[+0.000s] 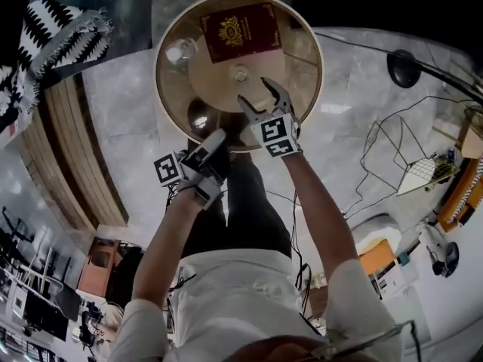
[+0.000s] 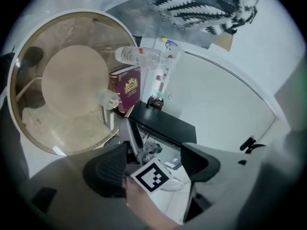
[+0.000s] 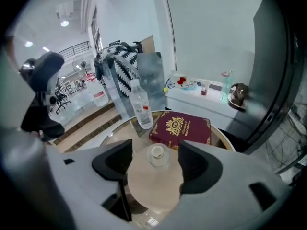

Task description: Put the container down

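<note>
Container (image 3: 157,155) upright on table (image 3: 154,188)

Round table (image 1: 306,60) (glass-topped) bears book (image 1: 240,31), bottle (image 3: 141,107), container (image 3: 157,155).

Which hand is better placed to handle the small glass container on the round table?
Right. The right gripper has its jaws open on either side of the small glass container, which sits on the beige disc. The left gripper hangs at the table's near edge, jaws open, away from it.
</note>
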